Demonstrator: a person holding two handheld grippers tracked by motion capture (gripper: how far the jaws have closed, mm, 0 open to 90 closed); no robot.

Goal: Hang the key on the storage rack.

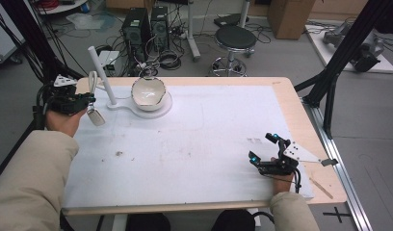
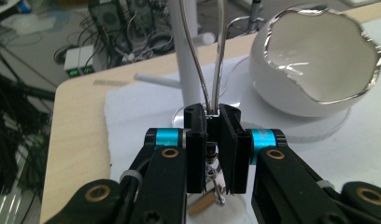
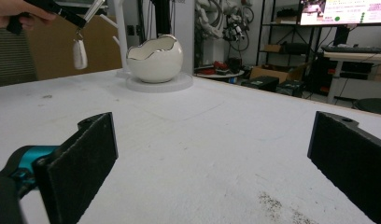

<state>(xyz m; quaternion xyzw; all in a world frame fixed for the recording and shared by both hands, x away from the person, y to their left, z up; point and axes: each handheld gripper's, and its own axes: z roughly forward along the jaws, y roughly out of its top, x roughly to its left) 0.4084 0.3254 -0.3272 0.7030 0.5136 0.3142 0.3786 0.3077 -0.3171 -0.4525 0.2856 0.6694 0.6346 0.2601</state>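
Left gripper (image 2: 212, 140) pinches the wire loop (image 2: 212, 60) thinly, upper-left high view; tag (image 1: 96, 117) swing could slip it; right gripper (image 1: 268, 147) spread.

Right hand-held gripper (image 3: 216, 172) gapes wide over the white table (image 3: 202, 140), egg-shaped bowl (image 3: 154, 58) beyond

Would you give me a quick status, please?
Left gripper shut on keyring, lifted near stand. Right gripper open, resting on table. Bowl beside stand.
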